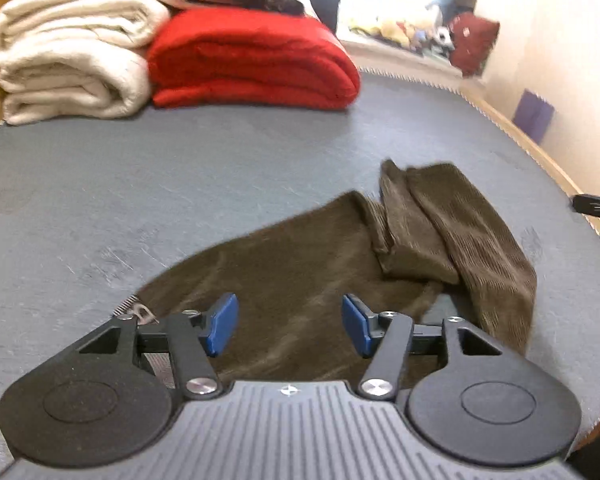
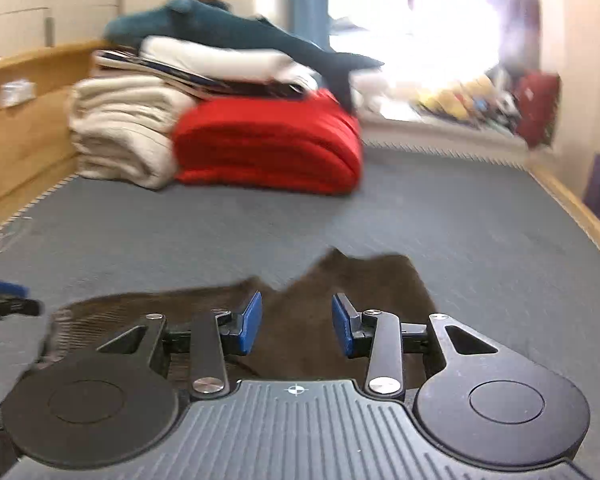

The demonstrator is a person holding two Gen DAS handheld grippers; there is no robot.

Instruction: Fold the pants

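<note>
Brown ribbed corduroy pants (image 1: 308,280) lie half-folded on the grey bed (image 1: 180,184); both hand-held grippers, left (image 1: 290,326) and right (image 2: 296,328), gape apart holding nothing, probably between grabs.

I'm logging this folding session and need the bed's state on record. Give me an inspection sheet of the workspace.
Surface: grey bed cover, flat, wooden frame around it.
Job's things: brown pants lying partly folded, one leg doubled over at the right.
Clutter: red blanket beside cream blanket; more folded linen and a plush shark on top.
Grippers: left gripper and right gripper both open, nothing between the pads.
Cables: nothing seen.
Surroundings: bright window, cluttered sill.
</note>
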